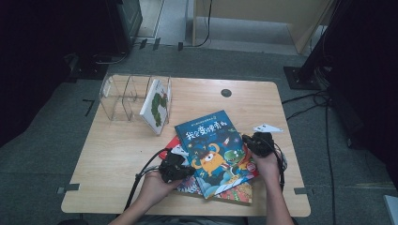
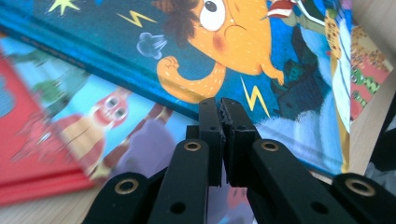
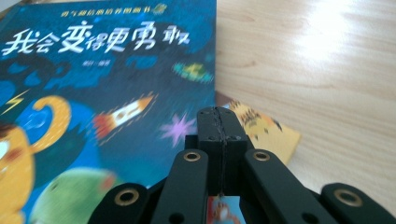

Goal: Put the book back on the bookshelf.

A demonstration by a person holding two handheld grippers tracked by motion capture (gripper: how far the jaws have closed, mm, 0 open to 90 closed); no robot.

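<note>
Blue book point(image 1: 211, 150) tops the stack, long axis running away toward the clear rack point(image 1: 123, 96); left gripper point(image 1: 180, 169) and right gripper point(image 1: 251, 142), both closed and empty, flank its near end.

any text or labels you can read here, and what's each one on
"我会变得更勇敢": large white title on the blue picture book lying on top of the pile.
Small yellow line above that title: too blurred to read.
Small line under the title: too small to read.
White book standing in the clear rack: no readable text.
</note>
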